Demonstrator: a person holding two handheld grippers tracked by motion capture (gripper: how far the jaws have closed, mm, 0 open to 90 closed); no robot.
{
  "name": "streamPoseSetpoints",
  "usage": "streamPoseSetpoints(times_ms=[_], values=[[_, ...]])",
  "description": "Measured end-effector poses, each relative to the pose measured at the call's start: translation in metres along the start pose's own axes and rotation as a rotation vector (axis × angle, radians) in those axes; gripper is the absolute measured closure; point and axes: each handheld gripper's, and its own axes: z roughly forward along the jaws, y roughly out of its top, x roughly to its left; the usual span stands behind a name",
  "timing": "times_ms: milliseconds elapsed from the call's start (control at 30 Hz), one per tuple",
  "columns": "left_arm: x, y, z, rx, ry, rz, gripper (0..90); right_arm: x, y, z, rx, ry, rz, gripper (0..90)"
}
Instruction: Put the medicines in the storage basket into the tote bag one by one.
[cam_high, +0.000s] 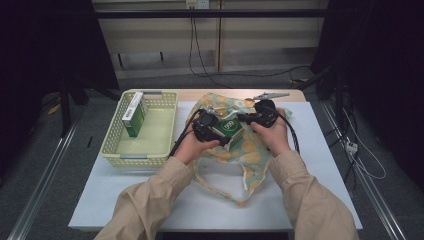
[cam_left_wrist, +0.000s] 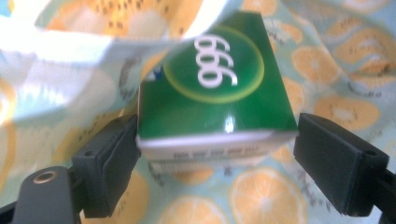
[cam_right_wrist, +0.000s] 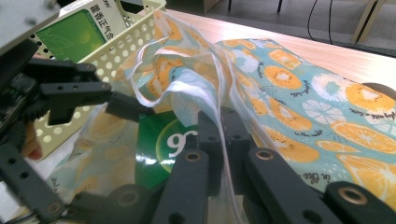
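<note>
A green box marked 999 (cam_high: 232, 129) sits at the mouth of a fabric bag printed with orange slices (cam_high: 252, 150) in the middle of the table. My left gripper (cam_high: 210, 127) is shut on the box. In the left gripper view its jaws press the two sides of the box (cam_left_wrist: 215, 93), with the bag's cloth (cam_left_wrist: 327, 70) behind and a flap over the top. My right gripper (cam_high: 250, 119) is shut on the bag's white-lined rim (cam_right_wrist: 205, 88), holding it up over the box (cam_right_wrist: 159, 144). The left gripper (cam_right_wrist: 116, 100) shows in the right gripper view, reaching in from the left.
A pale yellow basket (cam_high: 112, 145) stands on the left of the white table (cam_high: 325, 165), with a green and white carton (cam_high: 134, 117) leaning upright inside. A metal clip (cam_high: 270, 95) lies at the table's far edge. Cables run across the floor beyond and to the right.
</note>
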Motion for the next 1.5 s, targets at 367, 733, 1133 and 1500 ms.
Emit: streamPoseSetpoints(times_ms=[367,733,1133,1500], values=[[-0.004,0.013,0.034,-0.1,0.072,-0.043,15.4,-0.002,0.001,-0.003,0.003,-0.008,0.002,89.2],[-0.007,0.017,0.02,-0.092,0.03,-0.06,12.3,-0.004,0.0,-0.002,0.006,-0.01,0.005,89.2],[-0.011,0.011,-0.033,-0.068,-0.069,0.01,11.0,0.001,-0.002,0.0,0.012,-0.013,-0.005,89.2],[0.009,0.002,-0.074,-0.078,-0.068,0.008,13.2,0.003,-0.002,-0.002,0.011,-0.018,-0.011,89.1]])
